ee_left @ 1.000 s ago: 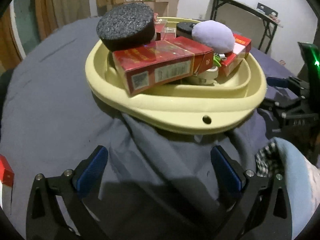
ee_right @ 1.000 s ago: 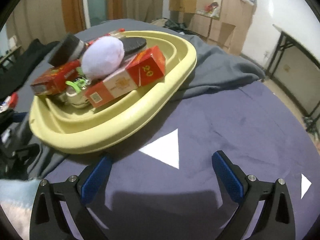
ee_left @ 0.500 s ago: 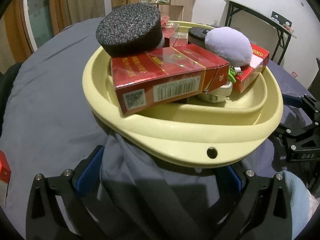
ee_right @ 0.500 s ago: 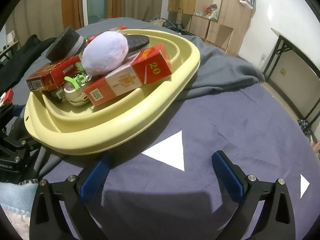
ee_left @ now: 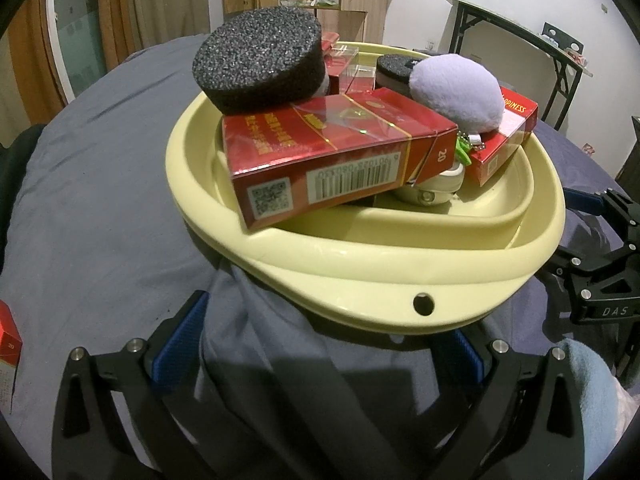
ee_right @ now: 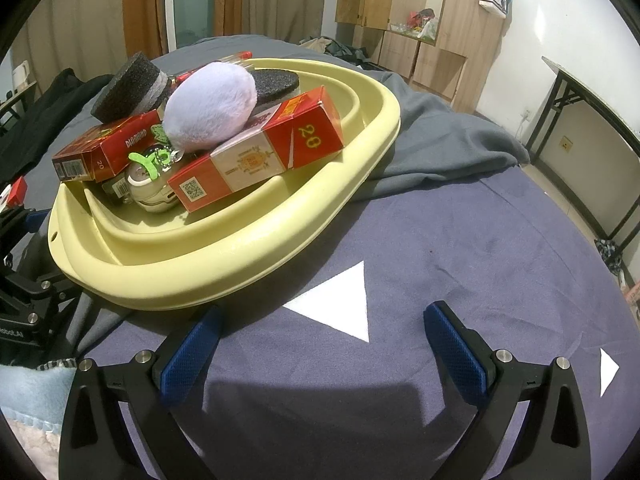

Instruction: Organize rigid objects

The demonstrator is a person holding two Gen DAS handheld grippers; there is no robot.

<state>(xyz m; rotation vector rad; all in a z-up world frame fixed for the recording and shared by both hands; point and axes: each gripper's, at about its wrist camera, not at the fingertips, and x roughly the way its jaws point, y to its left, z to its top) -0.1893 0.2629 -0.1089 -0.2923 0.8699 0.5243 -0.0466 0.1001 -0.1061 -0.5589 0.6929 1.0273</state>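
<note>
A pale yellow basin point(ee_left: 360, 276) point(ee_right: 248, 256) sits on a grey cloth on the bed. It holds red cartons point(ee_left: 320, 156) point(ee_right: 256, 156), a black foam disc point(ee_left: 260, 68) point(ee_right: 128, 88), a lilac plush ball point(ee_left: 460, 92) point(ee_right: 212, 108) and a small cream object with a green tag point(ee_right: 150, 160). My left gripper point(ee_left: 320, 344) is open, its fingers at the basin's near rim, the right finger partly under it. My right gripper point(ee_right: 320, 344) is open and empty, its left finger by the basin's rim.
A small red box point(ee_left: 8, 340) lies on the bed at far left. A grey cloth point(ee_right: 440, 144) is bunched under and behind the basin. A blue towel point(ee_left: 588, 392) lies by the left gripper. A black-framed table point(ee_left: 516, 40) and wooden cupboards point(ee_right: 400, 20) stand behind.
Both grippers have moved closer to the basin, which now looms larger. The left gripper's right finger has slid partly under the rim. Both stay open.
</note>
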